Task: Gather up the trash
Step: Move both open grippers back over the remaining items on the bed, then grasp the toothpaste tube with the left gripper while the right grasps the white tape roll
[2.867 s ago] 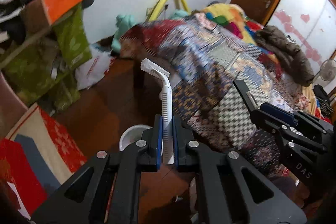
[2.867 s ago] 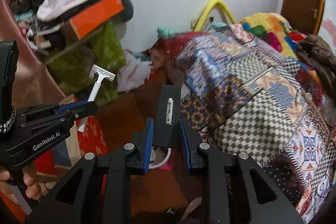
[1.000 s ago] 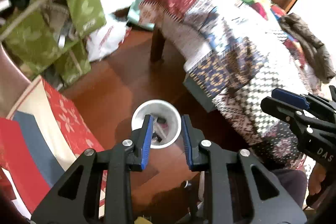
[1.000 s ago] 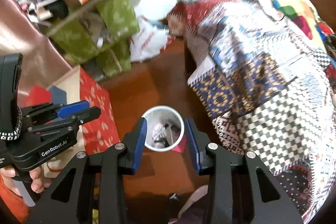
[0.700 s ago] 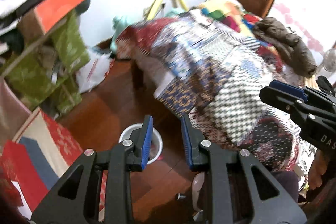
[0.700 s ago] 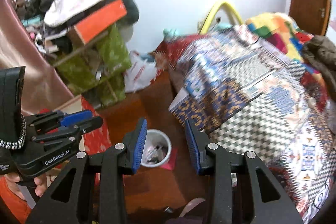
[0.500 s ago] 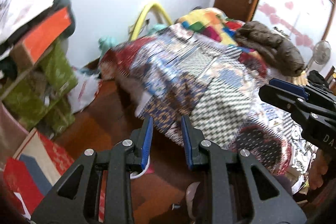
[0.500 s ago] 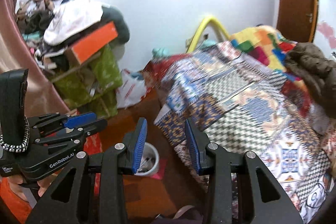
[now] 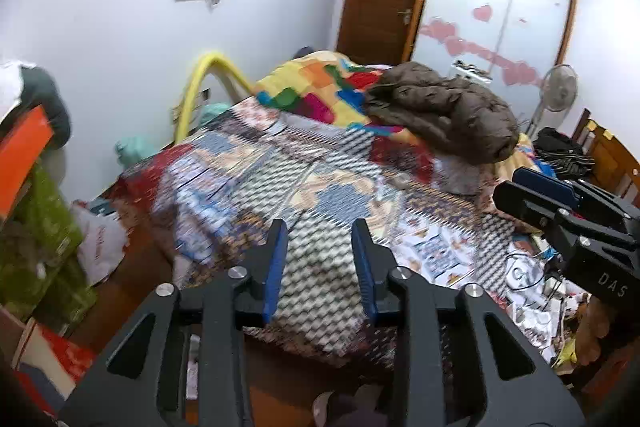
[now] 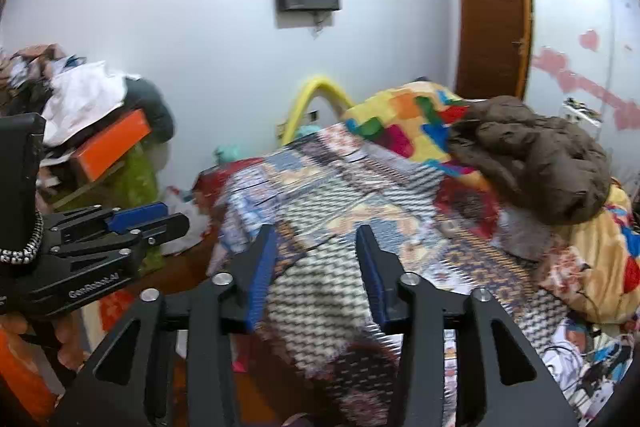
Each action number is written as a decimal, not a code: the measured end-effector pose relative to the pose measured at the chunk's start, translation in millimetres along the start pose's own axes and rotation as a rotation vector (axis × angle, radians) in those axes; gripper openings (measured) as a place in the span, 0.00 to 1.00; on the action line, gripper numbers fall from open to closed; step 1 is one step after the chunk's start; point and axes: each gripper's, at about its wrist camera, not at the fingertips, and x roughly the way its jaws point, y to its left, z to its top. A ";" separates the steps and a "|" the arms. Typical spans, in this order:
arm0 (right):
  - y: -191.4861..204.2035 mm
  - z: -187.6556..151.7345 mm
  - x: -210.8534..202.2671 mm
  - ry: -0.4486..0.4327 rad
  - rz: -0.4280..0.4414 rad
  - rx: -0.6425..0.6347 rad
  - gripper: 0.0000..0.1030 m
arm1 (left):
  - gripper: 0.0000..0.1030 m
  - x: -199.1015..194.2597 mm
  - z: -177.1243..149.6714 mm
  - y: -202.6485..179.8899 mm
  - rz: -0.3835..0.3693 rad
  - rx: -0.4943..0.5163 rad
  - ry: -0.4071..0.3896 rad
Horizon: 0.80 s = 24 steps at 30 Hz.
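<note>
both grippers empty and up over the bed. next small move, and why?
Probably swing the right gripper right and down toward the clutter at the bed's near corner. Both it and the left gripper are open and hold nothing, and the patterned bedspread right ahead looks bare; blur hides what the clutter is.

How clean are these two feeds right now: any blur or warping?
Left wrist: the patchwork bedspread smears with motion blur, while the left tool stays sharp. Right wrist: the same smear, sharp right tool. Both views bow with fisheye distortion.

Brown jacket point(image 9: 440, 115) on patchwork bed point(image 9: 320, 179)
</note>
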 end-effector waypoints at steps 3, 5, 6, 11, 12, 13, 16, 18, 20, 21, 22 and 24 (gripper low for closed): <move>-26.3 3.5 -3.3 -0.031 -0.048 0.043 0.62 | 0.49 19.6 13.2 -18.1 -0.028 0.010 -0.003; -45.5 5.7 -0.5 -0.049 -0.082 0.074 0.62 | 0.51 36.2 21.2 -29.5 -0.045 0.021 0.004; -53.1 5.8 0.7 -0.050 -0.094 0.085 0.63 | 0.52 47.3 25.9 -36.1 -0.050 0.031 0.014; -99.8 6.6 19.3 -0.037 -0.150 0.144 0.63 | 0.53 98.4 42.9 -52.7 -0.072 0.044 0.046; -109.2 6.3 25.4 -0.032 -0.161 0.153 0.63 | 0.53 105.9 44.1 -55.9 -0.076 0.043 0.051; -117.6 6.1 32.1 -0.026 -0.171 0.161 0.63 | 0.53 115.8 46.2 -57.7 -0.081 0.042 0.058; -140.7 3.2 51.1 -0.005 -0.192 0.184 0.63 | 0.53 149.5 54.1 -61.8 -0.107 0.035 0.084; -155.1 1.5 69.9 0.012 -0.203 0.195 0.63 | 0.53 175.6 58.6 -64.8 -0.104 0.035 0.097; -168.1 -1.0 93.0 0.035 -0.212 0.201 0.63 | 0.53 202.3 61.3 -66.0 -0.105 0.032 0.114; -172.9 -2.6 101.4 0.045 -0.214 0.203 0.63 | 0.53 213.2 61.5 -65.3 -0.109 0.030 0.124; -178.3 -4.3 113.8 0.059 -0.215 0.204 0.63 | 0.53 226.9 61.6 -64.7 -0.115 0.022 0.138; -187.5 -7.9 137.1 0.086 -0.211 0.204 0.63 | 0.53 250.2 60.6 -62.9 -0.121 0.002 0.161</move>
